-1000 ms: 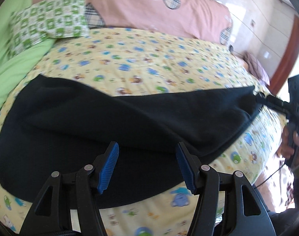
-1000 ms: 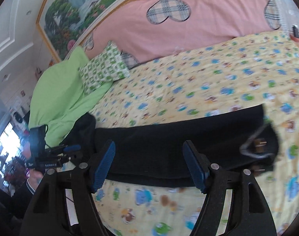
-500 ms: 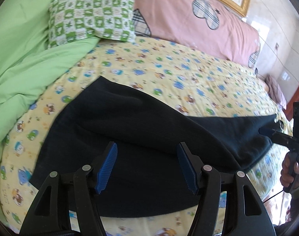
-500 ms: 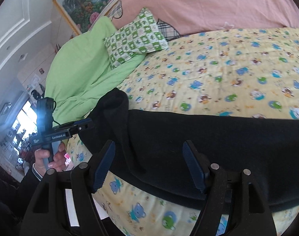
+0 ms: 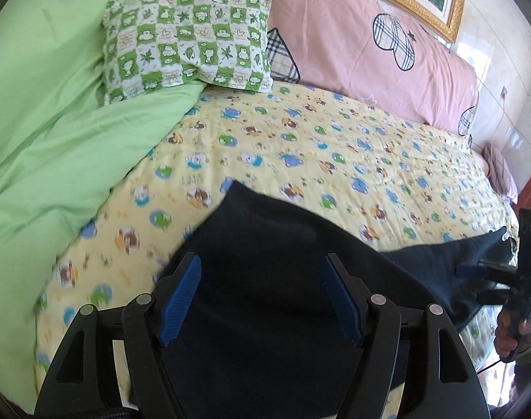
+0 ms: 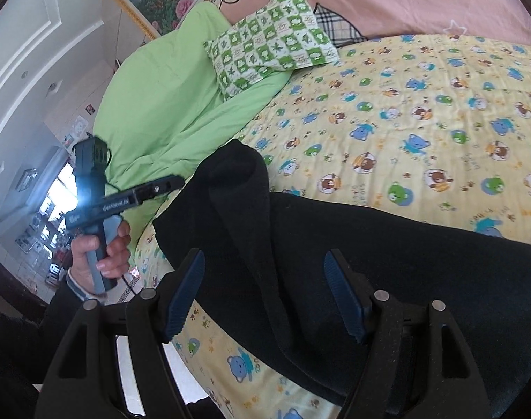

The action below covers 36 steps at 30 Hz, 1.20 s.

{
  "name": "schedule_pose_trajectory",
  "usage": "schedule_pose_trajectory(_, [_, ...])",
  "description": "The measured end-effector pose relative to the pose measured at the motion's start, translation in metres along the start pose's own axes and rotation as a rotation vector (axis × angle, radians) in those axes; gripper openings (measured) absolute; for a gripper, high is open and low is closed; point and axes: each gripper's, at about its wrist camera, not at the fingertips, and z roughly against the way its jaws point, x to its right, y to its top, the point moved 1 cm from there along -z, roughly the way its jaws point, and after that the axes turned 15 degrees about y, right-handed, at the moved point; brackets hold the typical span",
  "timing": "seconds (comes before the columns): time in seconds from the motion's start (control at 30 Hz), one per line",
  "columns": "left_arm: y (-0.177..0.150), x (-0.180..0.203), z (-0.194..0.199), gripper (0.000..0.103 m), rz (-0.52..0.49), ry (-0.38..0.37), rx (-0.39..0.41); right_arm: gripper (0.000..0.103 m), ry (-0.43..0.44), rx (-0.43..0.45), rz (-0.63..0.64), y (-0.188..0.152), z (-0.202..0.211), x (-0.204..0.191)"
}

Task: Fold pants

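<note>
Lying lengthwise along the near edge of a cartoon-print yellow bedsheet (image 5: 335, 146): dark pants (image 5: 272, 307), already doubled into one long band, with a raised end fold near the green duvet (image 5: 56, 111). Hovering over that end, left gripper (image 5: 262, 296), blue pads (image 5: 180, 300) spreading wider, cloth seen behind the gap but not pinched. Poised further along the band, right gripper (image 6: 265, 293), jaws parked wide, nothing grasped. Glimpsed from the right wrist view, the left gripper's handle in a hand (image 6: 103, 255); from the left wrist view, the other hand (image 5: 513, 328) at the far right, beside the pants' other end. Judged to be between folds: lengthwise fold done, crosswise fold not yet begun. Likely next: lowering each set of pads onto an end edge, pinching both layers together, then carrying one end over to meet the other. Propped behind: a green checked pillow (image 5: 185, 42) against a pink quilt (image 5: 335, 28).
</note>
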Motion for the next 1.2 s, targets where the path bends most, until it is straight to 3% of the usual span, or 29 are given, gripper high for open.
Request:
schedule_pose_trajectory(0.23, [0.04,-0.012,-0.051,0.075,-0.033,-0.089,-0.115,0.073,-0.005,-0.07,0.007,0.01,-0.036,0.002])
schedule_pose_trajectory(0.3, [0.045,-0.014,-0.066,0.075,-0.044,-0.079,-0.145,0.073,-0.013,-0.09,0.002,0.013,-0.046,0.006])
schedule_pose_trajectory(0.57, [0.05,-0.01,-0.109,0.074,-0.076,-0.171,-0.271,0.068,-0.03,-0.154,-0.001,0.02,-0.073,0.02])
schedule_pose_trajectory(0.63, [0.048,-0.007,-0.116,0.069,-0.094,-0.184,-0.294,0.062,-0.027,-0.163,-0.002,0.022,-0.078,0.021])
schedule_pose_trajectory(0.67, [0.047,-0.005,-0.117,0.058,-0.099,-0.192,-0.303,0.058,-0.026,-0.167,-0.003,0.022,-0.08,0.022])
schedule_pose_trajectory(0.7, [0.046,-0.004,-0.118,0.041,-0.101,-0.207,-0.307,0.048,-0.028,-0.172,-0.004,0.022,-0.082,0.023])
schedule_pose_trajectory(0.8, [0.045,-0.001,-0.108,0.02,-0.104,-0.206,-0.271,0.025,-0.03,-0.18,-0.012,0.022,-0.083,0.026])
schedule_pose_trajectory(0.83, [0.045,-0.002,-0.103,0.017,-0.102,-0.205,-0.257,0.017,-0.019,-0.177,-0.013,0.023,-0.083,0.026])
schedule_pose_trajectory(0.93, [0.044,-0.005,-0.079,0.013,-0.093,-0.191,-0.191,0.008,-0.013,-0.16,0.011,0.024,-0.08,0.019])
schedule_pose_trajectory(1.2, [0.019,-0.021,-0.017,0.012,-0.025,-0.147,-0.048,0.007,0.018,-0.148,0.175,0.016,-0.074,-0.027])
